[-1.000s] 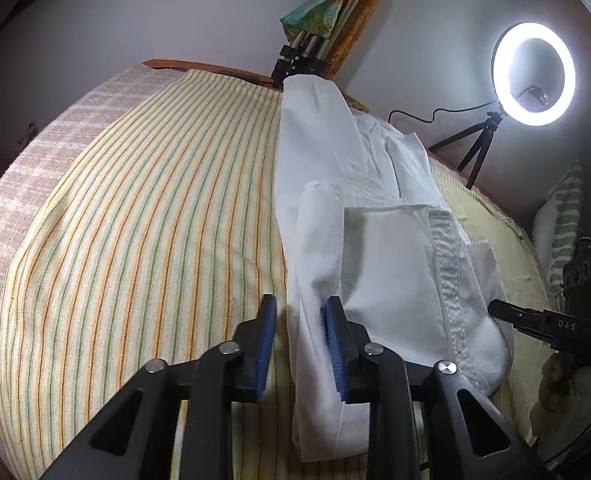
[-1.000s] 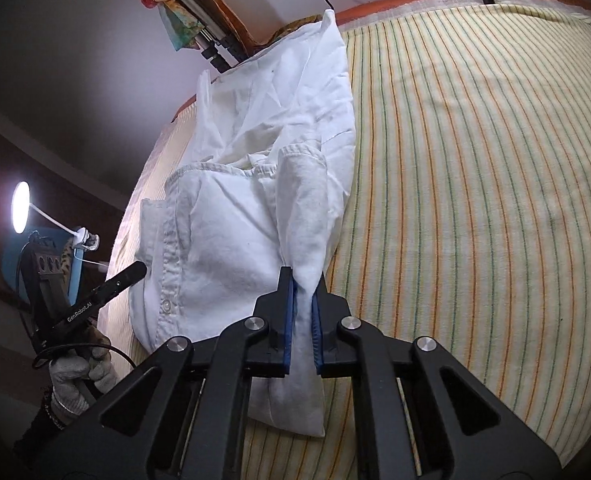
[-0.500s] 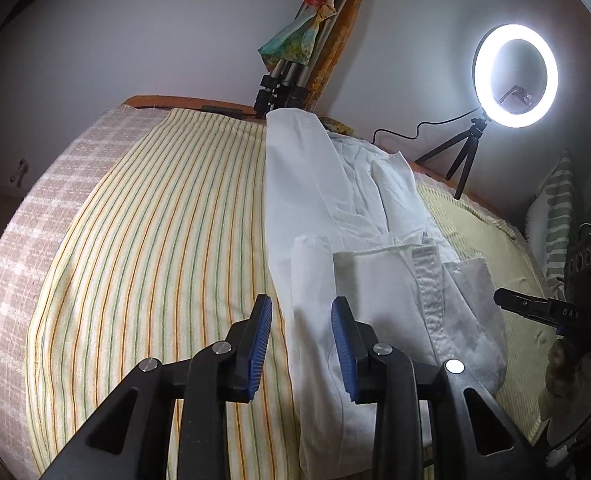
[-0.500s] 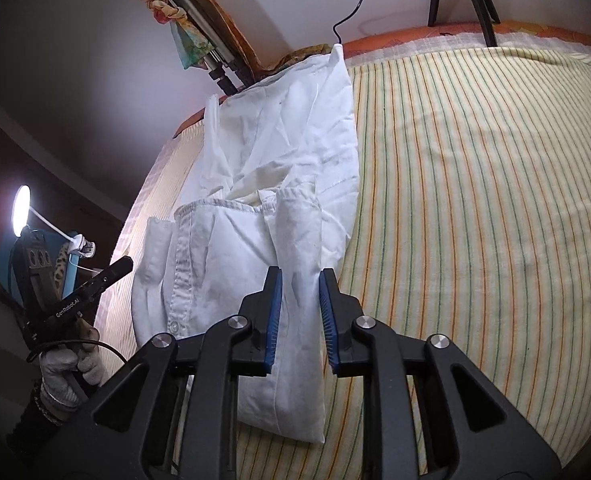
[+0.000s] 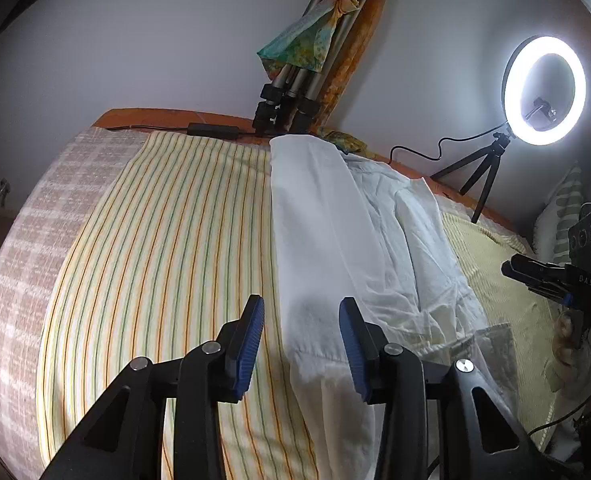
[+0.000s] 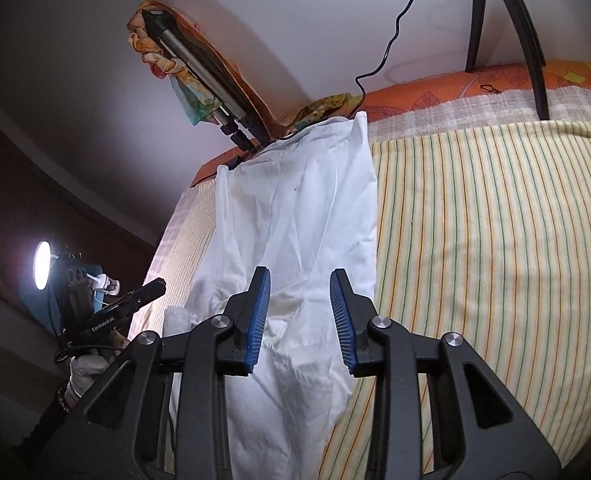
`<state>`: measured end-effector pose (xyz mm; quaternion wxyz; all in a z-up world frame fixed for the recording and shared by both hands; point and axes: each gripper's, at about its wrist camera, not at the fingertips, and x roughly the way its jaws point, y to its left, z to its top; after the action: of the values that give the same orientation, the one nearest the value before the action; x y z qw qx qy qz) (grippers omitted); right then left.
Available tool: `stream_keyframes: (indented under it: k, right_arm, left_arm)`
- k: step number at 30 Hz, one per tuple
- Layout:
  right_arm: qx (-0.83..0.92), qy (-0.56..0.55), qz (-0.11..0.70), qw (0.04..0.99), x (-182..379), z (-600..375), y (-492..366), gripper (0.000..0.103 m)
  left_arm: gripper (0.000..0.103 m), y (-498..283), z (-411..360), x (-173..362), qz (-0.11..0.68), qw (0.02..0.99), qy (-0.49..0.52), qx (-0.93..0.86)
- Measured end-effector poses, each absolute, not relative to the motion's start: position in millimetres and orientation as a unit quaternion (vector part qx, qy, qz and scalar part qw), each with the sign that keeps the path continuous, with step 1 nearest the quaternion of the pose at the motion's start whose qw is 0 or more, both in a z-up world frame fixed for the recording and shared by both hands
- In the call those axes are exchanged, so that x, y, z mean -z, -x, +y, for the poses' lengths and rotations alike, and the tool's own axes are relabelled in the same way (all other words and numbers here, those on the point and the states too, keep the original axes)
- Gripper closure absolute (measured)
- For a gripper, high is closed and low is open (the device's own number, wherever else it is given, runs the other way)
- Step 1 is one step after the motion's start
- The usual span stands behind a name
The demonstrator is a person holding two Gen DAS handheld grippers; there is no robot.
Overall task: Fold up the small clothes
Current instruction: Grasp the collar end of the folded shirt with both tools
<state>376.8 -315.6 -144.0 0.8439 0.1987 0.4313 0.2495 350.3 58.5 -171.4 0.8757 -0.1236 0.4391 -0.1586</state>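
A white button shirt point(image 5: 347, 240) lies lengthwise on the striped bedsheet point(image 5: 167, 248), its sides folded in over its middle. My left gripper point(image 5: 301, 340) hovers over the shirt's near left edge, jaws opening, blue pads clear of the cloth. In the right wrist view the same shirt point(image 6: 295, 220) runs up the sheet point(image 6: 495, 240). My right gripper point(image 6: 300, 316) hangs above its near end, jaws opening, nothing pressed between the pads. Each gripper shows small at the far side of the other's view, held in a gloved hand point(image 6: 83, 372).
A lit ring light point(image 5: 543, 88) on a small tripod stands at the bed's far right, its cable trailing along the edge. A folded tripod point(image 5: 295, 92) with a colourful scarf leans on the wall behind the shirt. A striped pillow point(image 5: 559, 216) lies at the right.
The right gripper let go of the folded sleeve and opened. The left gripper opened wider. Both pulled back and rose, so the shirt sits farther off and more of the wall shows.
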Motion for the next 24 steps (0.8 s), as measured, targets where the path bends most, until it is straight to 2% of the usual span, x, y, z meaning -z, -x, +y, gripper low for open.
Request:
stream_keyframes:
  k: [17, 22, 24]
  right_arm:
    - [-0.240, -0.190, 0.450, 0.839, 189, -302, -495, 0.068]
    - [-0.250, -0.191, 0.451, 0.835, 194, -299, -514, 0.068]
    - [-0.253, -0.192, 0.449, 0.835, 197, -299, -520, 0.068]
  left_arm:
    - [0.060, -474, 15, 206, 0.450, 0.884, 0.023, 0.125]
    - [0.052, -496, 14, 209, 0.447, 0.887, 0.023, 0.111]
    - [0.052, -502, 18, 210, 0.448, 0.886, 0.036, 0.115]
